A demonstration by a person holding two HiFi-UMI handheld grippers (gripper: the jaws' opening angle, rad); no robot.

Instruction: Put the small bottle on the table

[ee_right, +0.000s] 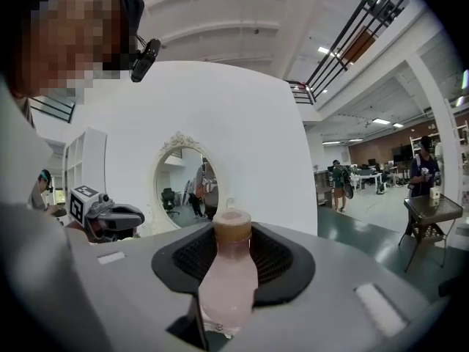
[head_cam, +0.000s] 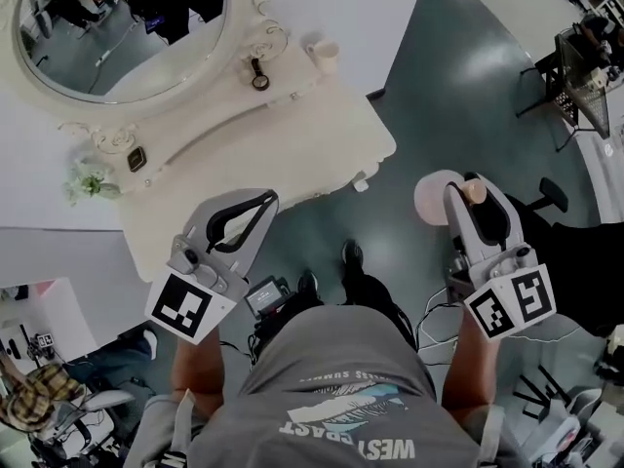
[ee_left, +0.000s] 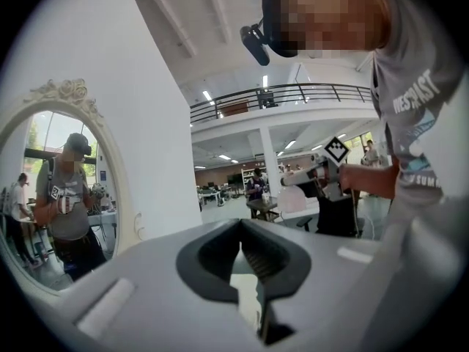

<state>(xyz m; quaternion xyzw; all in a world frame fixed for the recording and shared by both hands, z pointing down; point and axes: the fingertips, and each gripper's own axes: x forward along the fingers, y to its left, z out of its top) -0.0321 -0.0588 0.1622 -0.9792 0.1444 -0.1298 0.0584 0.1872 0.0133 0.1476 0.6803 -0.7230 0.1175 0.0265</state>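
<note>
- Right gripper point(head_cam: 466, 201) is clamped on the small bottle point(ee_right: 229, 281) (pink, tan cap), off to the table's side.
- Left gripper point(head_cam: 261, 203) is empty, jaws together, by the white table point(head_cam: 302, 139).

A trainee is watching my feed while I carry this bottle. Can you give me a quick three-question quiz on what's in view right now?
1. Multiple choice: which gripper holds the small bottle? A) left gripper B) right gripper C) neither
2. Fill in: at the back of the white table is an oval ____.
3. True or false: the bottle already stands on the table.

Key: 1 B, pads pressed on the bottle; 2 mirror; 3 false, it is held over the floor beside the table.
</note>
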